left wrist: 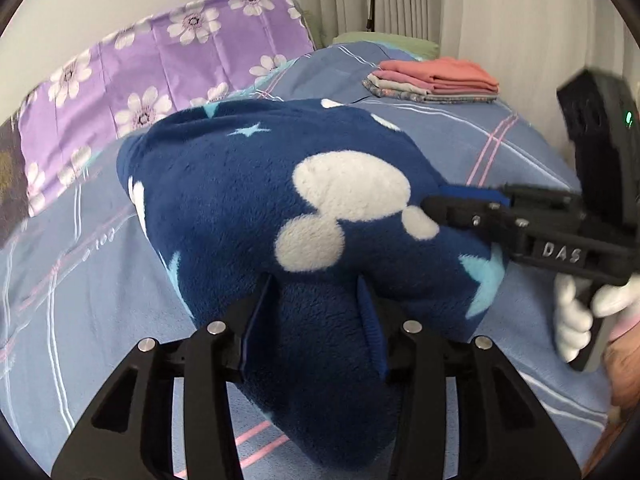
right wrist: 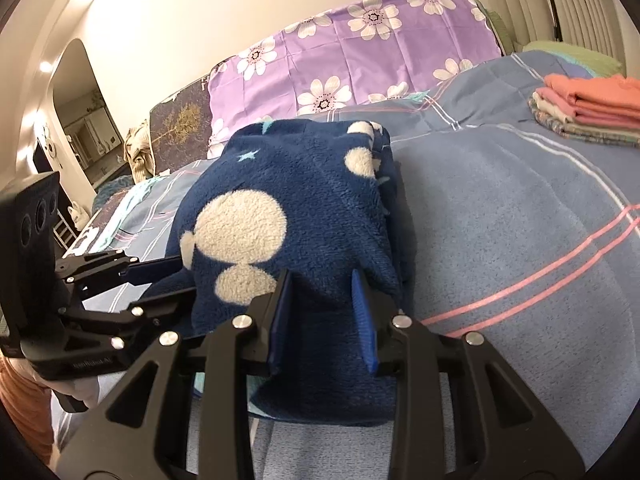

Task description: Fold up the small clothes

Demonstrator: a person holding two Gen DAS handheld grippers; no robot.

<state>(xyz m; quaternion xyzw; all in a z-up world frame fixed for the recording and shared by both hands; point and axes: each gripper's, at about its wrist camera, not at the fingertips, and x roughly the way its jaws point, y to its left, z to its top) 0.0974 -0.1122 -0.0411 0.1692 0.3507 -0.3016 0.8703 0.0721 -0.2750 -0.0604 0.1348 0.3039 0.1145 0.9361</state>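
A dark blue fleece garment [left wrist: 248,200] with white blobs and pale blue stars lies bunched on the bed. My left gripper [left wrist: 316,304] is shut on its near edge, the fleece bulging between the blue pads. My right gripper [right wrist: 322,312] is shut on another edge of the same garment [right wrist: 296,184]. In the left wrist view the right gripper [left wrist: 436,200] reaches in from the right, its fingers pinching the fleece. In the right wrist view the left gripper [right wrist: 176,280] reaches in from the left at the garment's side.
A stack of folded pink and grey clothes [left wrist: 436,80] sits at the far right of the bed, also in the right wrist view [right wrist: 592,108]. The blue plaid bedcover [right wrist: 520,220] spreads all around. A purple flowered pillow [left wrist: 160,64] lies behind. Curtains hang at the back.
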